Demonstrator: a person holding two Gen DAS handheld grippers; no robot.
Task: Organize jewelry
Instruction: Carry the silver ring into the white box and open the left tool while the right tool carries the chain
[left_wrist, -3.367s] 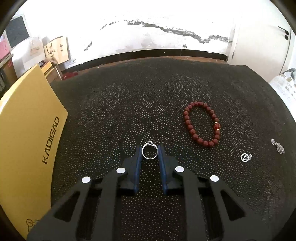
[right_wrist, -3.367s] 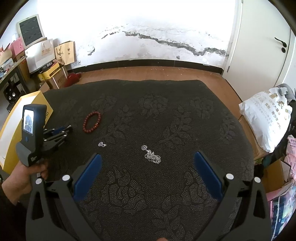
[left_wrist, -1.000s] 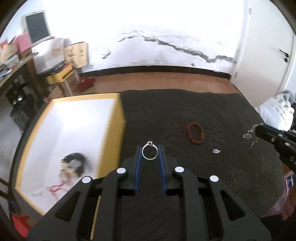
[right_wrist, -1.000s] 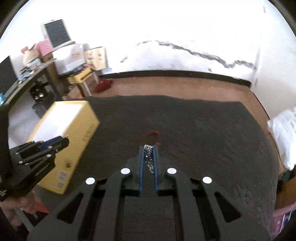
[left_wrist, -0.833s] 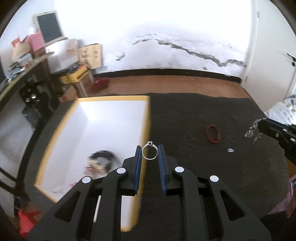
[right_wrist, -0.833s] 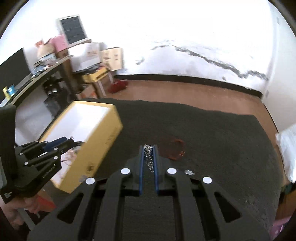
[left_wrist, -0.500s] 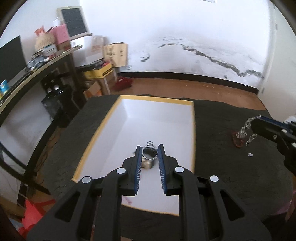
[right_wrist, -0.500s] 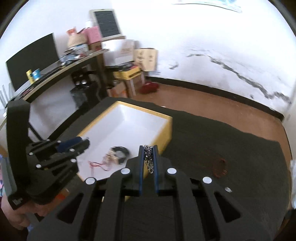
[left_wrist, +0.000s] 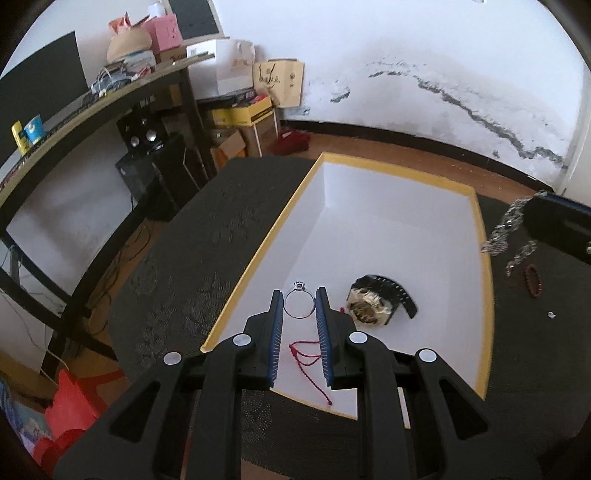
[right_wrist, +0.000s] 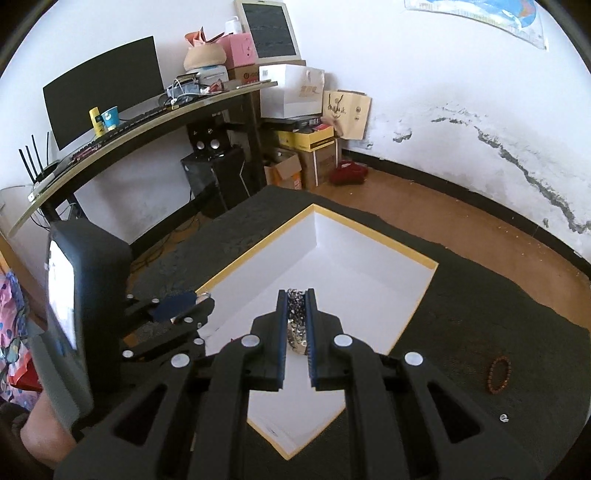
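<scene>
My fingers pinch a ring on the left and a silver chain on the right, both over the yellow-edged box.

My left gripper (left_wrist: 299, 304) has its blue pads closed against the two sides of the ring (left_wrist: 299, 303), which stands upright between them with its small stone at the far end, above the near left part of the box (left_wrist: 484, 258). My right gripper (right_wrist: 296, 301) is pressed nearly together on the bunched chain (right_wrist: 296, 321); in the left camera the chain (left_wrist: 506, 229) dangles from those fingers just past the box's right edge. On the white box floor lie a dark watch (left_wrist: 380, 302) and a thin red cord (left_wrist: 310, 363). A red bead bracelet (right_wrist: 500, 374) and a small silver piece (right_wrist: 503, 418) lie on the dark cloth (right_wrist: 480, 314) to the right of the box, well apart from it.
</scene>
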